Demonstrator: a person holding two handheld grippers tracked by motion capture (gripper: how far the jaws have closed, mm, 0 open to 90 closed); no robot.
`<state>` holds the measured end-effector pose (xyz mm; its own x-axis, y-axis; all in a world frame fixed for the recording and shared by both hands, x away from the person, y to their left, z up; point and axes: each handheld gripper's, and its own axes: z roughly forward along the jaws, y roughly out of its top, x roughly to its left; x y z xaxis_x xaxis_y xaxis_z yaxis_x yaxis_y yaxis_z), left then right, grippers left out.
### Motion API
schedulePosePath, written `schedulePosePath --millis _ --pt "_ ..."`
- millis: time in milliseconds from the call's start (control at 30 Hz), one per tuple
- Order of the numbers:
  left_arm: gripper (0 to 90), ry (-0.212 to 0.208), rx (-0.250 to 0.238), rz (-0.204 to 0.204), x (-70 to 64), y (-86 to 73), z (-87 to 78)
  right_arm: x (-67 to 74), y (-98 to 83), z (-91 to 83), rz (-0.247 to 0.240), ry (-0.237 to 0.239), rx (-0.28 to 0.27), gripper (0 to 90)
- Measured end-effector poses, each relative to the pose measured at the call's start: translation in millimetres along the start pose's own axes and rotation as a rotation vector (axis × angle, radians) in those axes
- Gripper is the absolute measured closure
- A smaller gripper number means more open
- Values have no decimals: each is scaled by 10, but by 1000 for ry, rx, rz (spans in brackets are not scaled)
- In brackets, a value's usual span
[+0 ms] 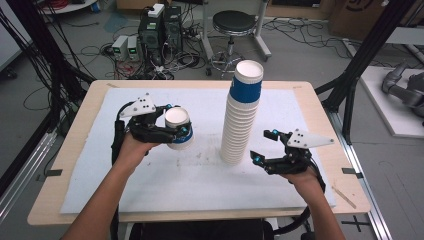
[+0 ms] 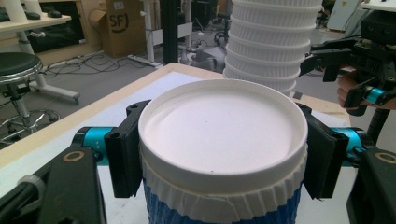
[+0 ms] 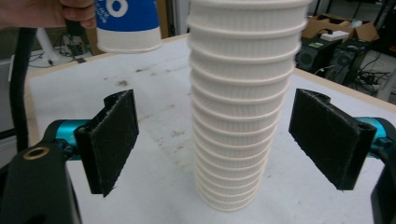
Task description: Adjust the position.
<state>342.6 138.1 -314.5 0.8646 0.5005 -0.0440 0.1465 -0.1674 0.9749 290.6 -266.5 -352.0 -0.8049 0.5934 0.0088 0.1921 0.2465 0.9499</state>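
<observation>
White padding [image 1: 150, 190] covers the wooden table. One blue-and-white paper cup [image 1: 179, 128] is clamped near its rim by the left gripper [image 1: 176, 125], lifted off the surface. The right gripper [image 1: 264, 146] is spread wide just beside the tall cup stack [image 1: 241, 115], whose base [image 3: 227, 198] is seen between its pads in the right gripper view.

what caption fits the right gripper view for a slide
Open right tool flanks the base of the tall cup stack, jaws clear of it, while the blue cup is held aloft beyond.

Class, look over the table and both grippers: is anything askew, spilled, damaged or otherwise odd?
The stack of paper cups leans slightly, its top tilting right. The white mat shows faint brown stains near its base. Nothing is spilled or damaged.
</observation>
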Motion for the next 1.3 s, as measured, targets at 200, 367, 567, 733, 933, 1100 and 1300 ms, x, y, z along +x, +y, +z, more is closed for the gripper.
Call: schedulePosePath --millis 200,367,567,733,933,1100,1300 --pt "288 -18 4 -3 -106 -56 13 183 -31 50 -17 57 12 161" --pt "289 -47 3 4 -227 -55 23 350 -10 133 -56 121 14 161" --pt "290 -107 -12 8 -343 -39 84 530 19 283 -92 175 18 161" --pt "291 -148 -4 17 -392 -34 149 598 46 501 -101 224 34 161" --pt "291 -201 -19 15 -442 -38 217 592 77 677 -77 260 27 161" --pt "292 -250 -24 20 -516 -36 316 618 122 826 -58 304 -4 160" --pt "295 -304 -34 25 -572 -15 370 608 142 903 -65 342 0 194"
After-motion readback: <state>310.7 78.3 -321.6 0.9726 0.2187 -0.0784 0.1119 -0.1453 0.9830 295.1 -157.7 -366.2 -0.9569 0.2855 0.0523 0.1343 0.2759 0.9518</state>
